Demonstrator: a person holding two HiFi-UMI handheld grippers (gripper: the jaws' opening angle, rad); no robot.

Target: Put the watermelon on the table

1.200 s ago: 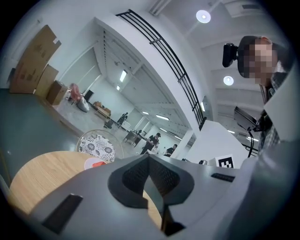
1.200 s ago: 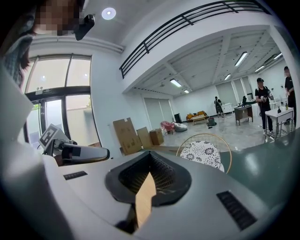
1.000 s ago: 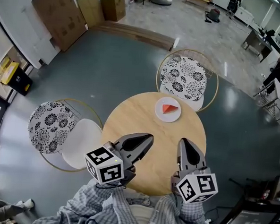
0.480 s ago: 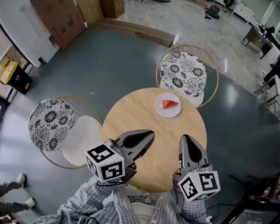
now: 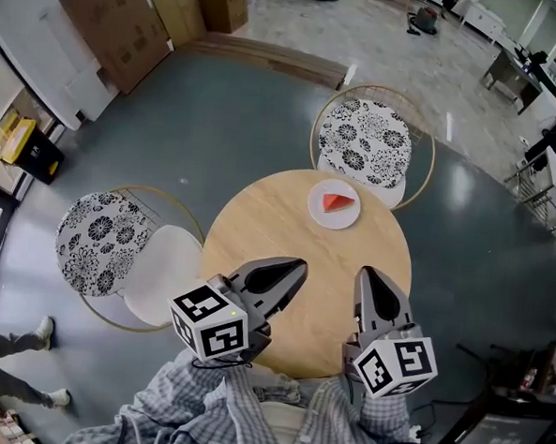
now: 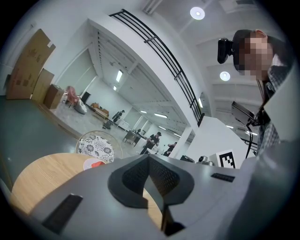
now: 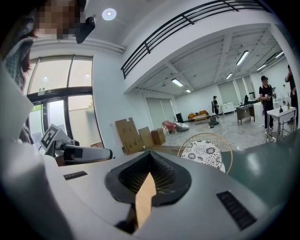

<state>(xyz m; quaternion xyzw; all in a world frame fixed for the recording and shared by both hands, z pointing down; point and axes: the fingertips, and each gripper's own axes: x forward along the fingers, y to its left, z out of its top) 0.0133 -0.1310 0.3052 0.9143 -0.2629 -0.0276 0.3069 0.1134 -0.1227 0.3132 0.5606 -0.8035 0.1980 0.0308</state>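
A red watermelon slice (image 5: 336, 203) lies on a small white plate (image 5: 318, 213) at the far side of the round wooden table (image 5: 258, 234). My left gripper (image 5: 297, 264) hovers over the table's near left part, shut and empty. My right gripper (image 5: 363, 272) hovers over the near right part, also shut with nothing in it. Both point toward the plate, well short of it. In the left gripper view the jaws (image 6: 149, 157) meet at their tips, and the plate with the slice (image 6: 95, 163) shows beyond them. In the right gripper view the jaws (image 7: 150, 154) are together, and the slice is hidden.
A chair with a flowered cushion (image 5: 364, 145) stands behind the table, close to the plate. Another such chair (image 5: 103, 245) stands at the table's left. Cardboard sheets (image 5: 116, 28) lean on the far wall. A person's legs (image 5: 5, 378) show at the lower left.
Both grippers and the plate have kept their places. The person at the lower left edge of the head view has walked on.
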